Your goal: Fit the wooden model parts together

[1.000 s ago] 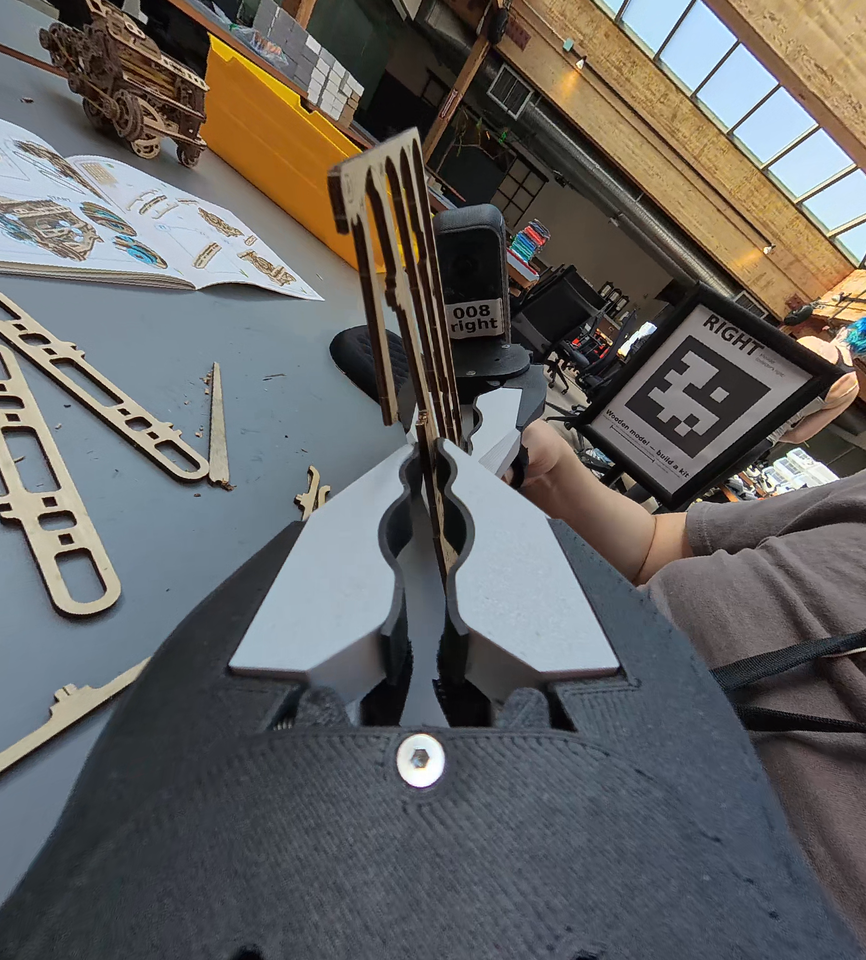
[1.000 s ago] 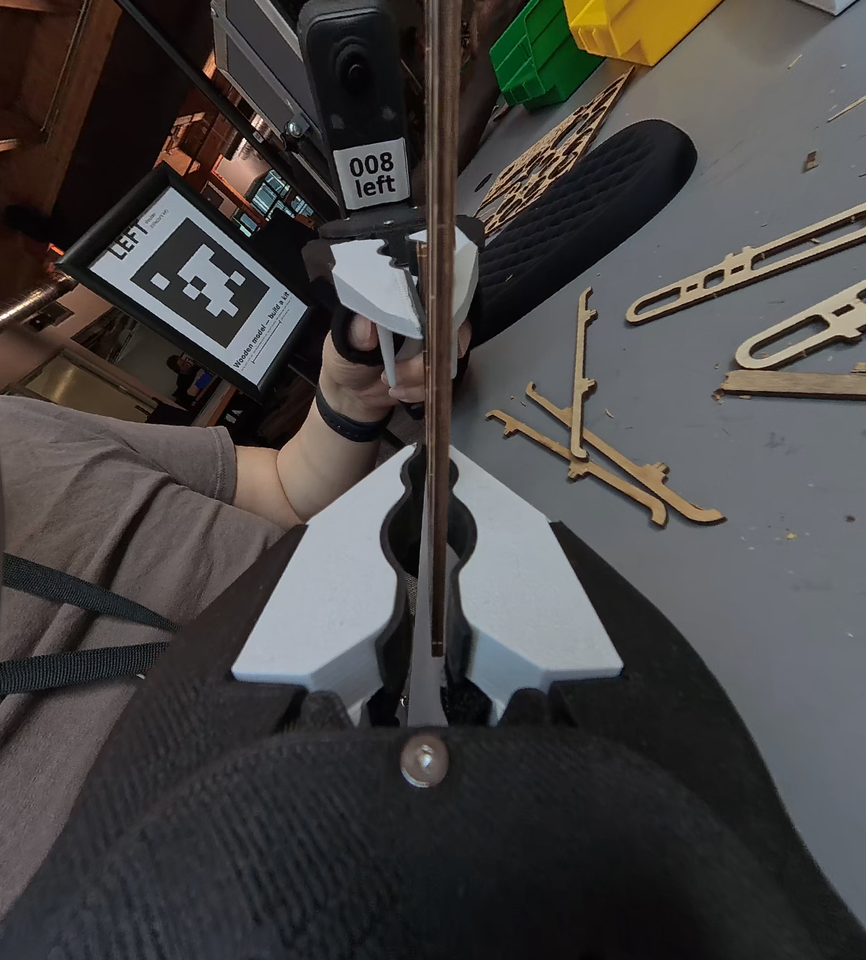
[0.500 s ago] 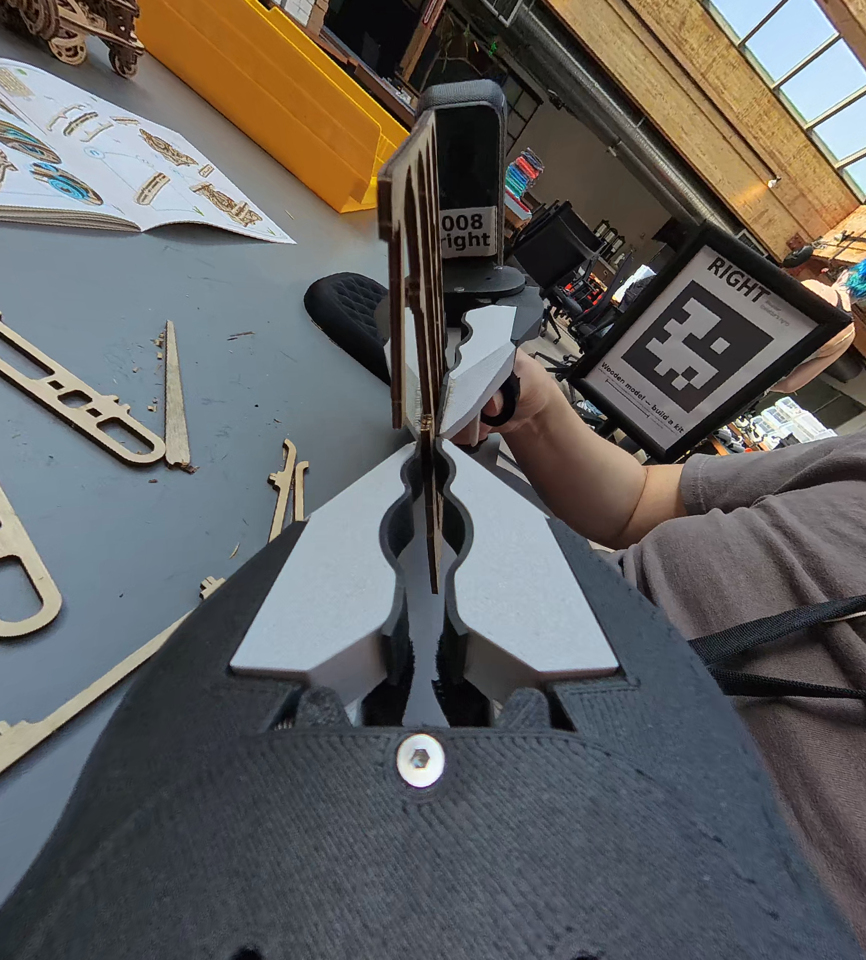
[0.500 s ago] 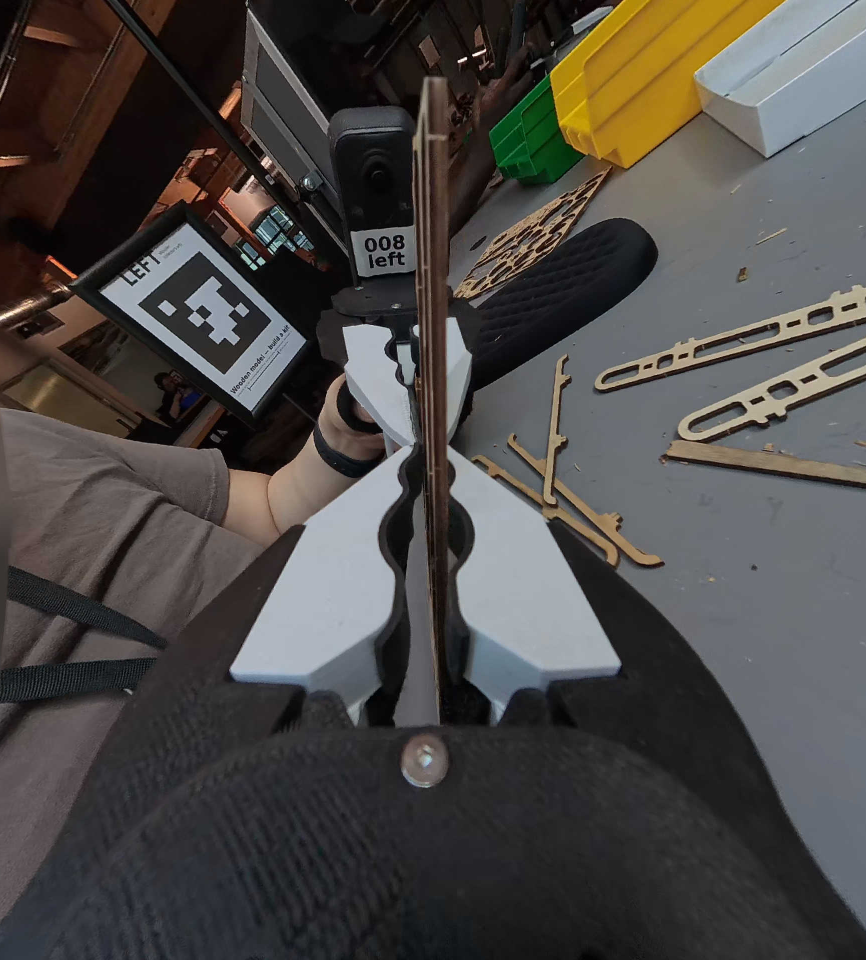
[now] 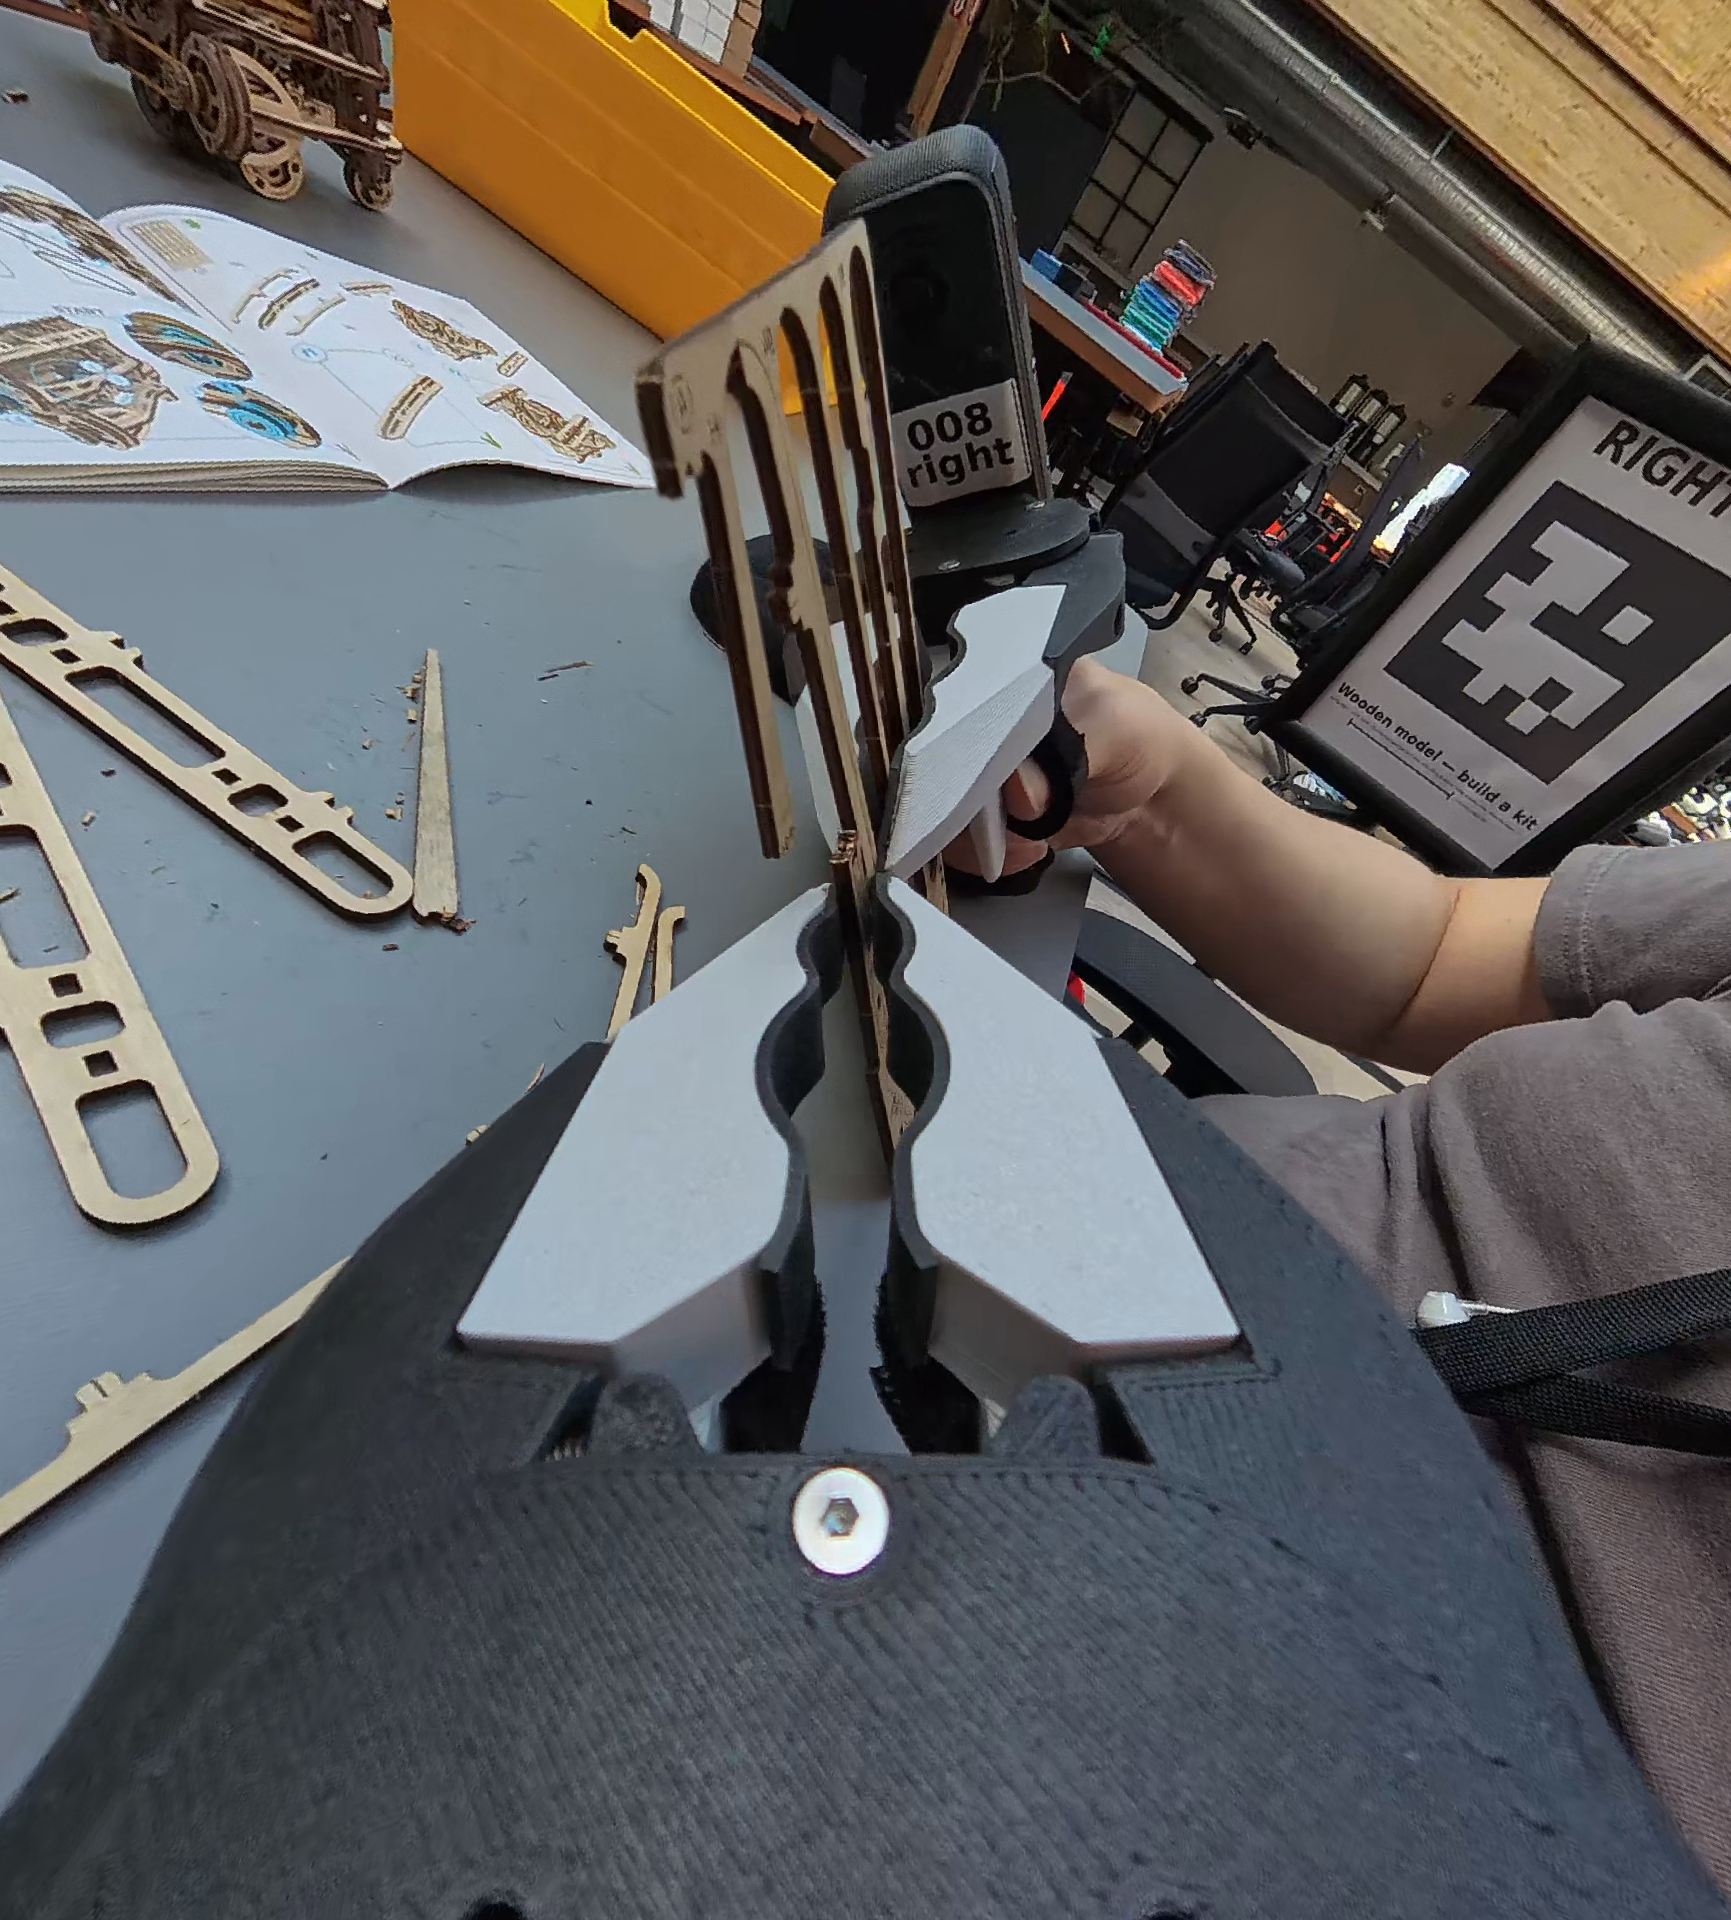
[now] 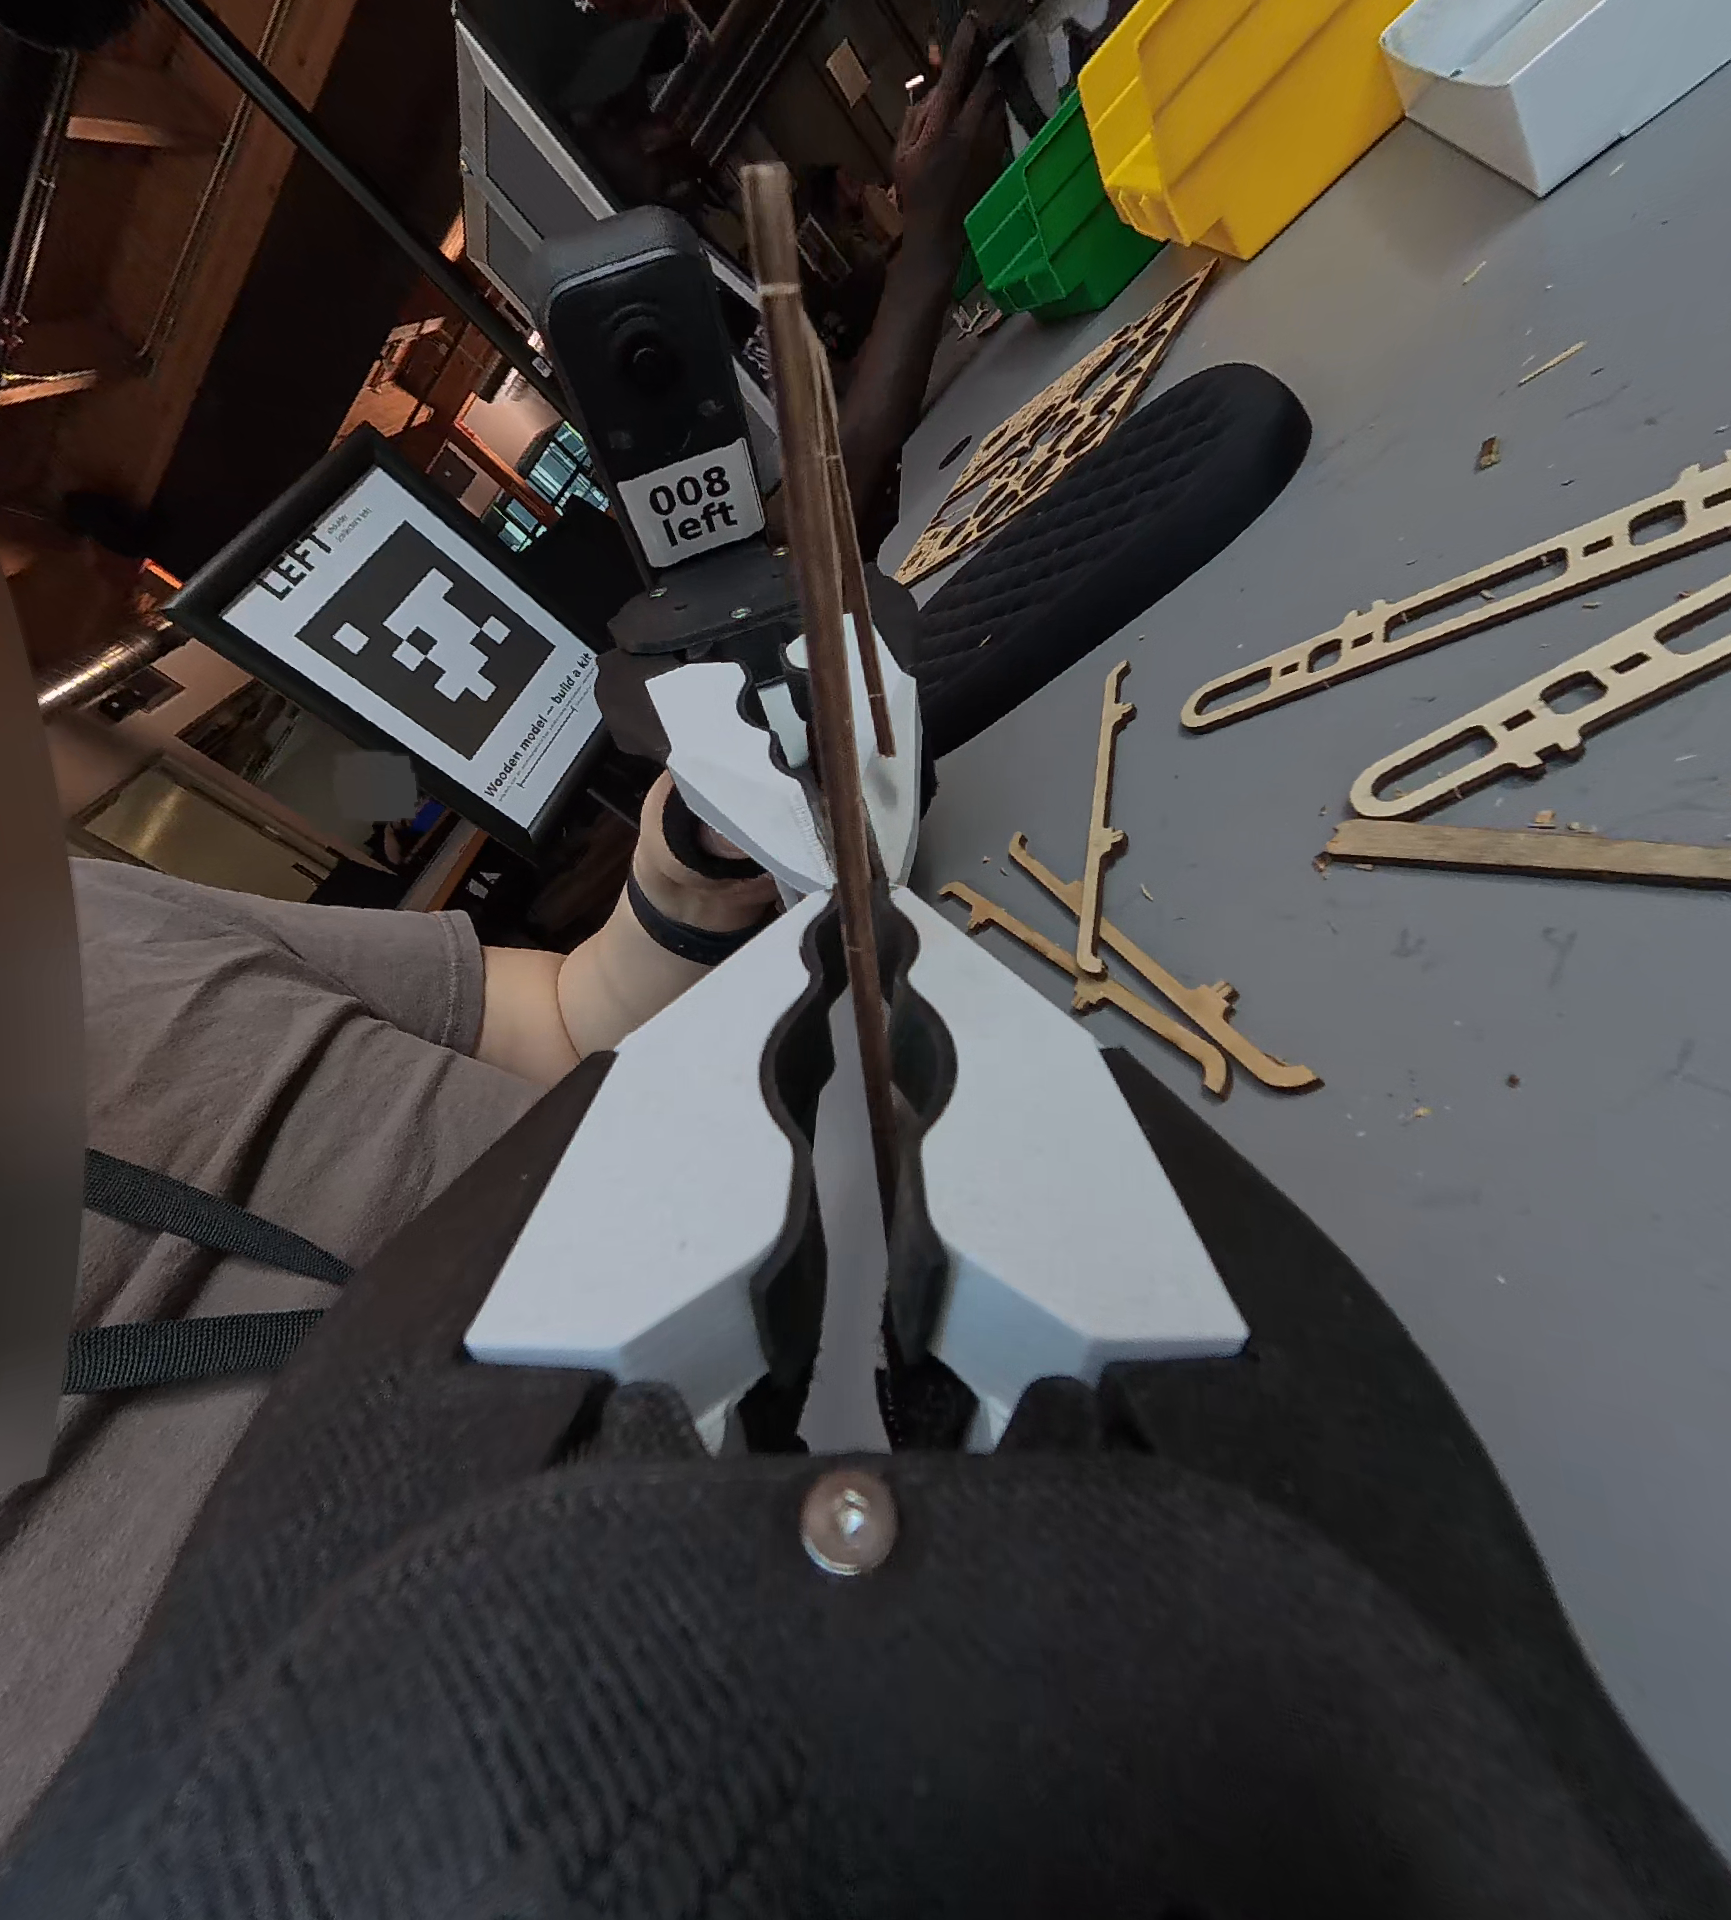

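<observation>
left wrist view: both jaws clamp one slotted wooden sheet [image 5: 788,540] edgewise.

The right gripper [image 6: 856,914] is clamped on a thin slotted wooden panel [image 6: 819,582], seen edge-on. The left gripper [image 6: 845,862] grips it too, above the grey table [image 6: 1463,1299].
</observation>
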Tool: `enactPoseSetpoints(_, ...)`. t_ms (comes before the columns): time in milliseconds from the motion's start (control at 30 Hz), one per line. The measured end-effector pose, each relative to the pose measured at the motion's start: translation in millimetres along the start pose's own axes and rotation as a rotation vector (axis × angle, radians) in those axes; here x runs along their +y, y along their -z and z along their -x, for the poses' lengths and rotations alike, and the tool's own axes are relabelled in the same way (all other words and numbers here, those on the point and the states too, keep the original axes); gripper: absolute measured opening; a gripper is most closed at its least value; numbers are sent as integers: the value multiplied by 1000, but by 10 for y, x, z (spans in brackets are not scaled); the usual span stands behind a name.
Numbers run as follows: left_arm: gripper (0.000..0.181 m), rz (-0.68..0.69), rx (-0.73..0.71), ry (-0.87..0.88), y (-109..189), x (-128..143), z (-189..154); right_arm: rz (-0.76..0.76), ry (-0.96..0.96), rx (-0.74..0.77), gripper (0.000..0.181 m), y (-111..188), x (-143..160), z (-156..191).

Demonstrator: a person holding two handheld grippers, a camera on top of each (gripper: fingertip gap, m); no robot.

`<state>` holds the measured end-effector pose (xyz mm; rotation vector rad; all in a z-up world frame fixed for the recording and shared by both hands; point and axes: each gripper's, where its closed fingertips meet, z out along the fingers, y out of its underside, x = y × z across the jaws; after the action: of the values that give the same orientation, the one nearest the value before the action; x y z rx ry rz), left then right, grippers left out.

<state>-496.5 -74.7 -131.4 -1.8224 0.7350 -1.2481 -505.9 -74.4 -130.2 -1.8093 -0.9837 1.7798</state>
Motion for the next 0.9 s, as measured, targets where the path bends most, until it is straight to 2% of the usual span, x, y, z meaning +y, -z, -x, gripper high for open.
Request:
enactPoseSetpoints(300,5,-33,60,78,24,-45,3,-54,-29,-46,0,-11,-46,30)
enactPoseSetpoints(600,2,6,-7,113,-9,18,121,-39,-69,44,0,-23,-9,-110)
enactPoseSetpoints(800,2,27,-21,96,-3,51,138,-11,-147,19,0,-39,20,-128)
enactPoseSetpoints(900,2,17,3,107,3,37,120,-19,-125,14,0,-36,7,-104)
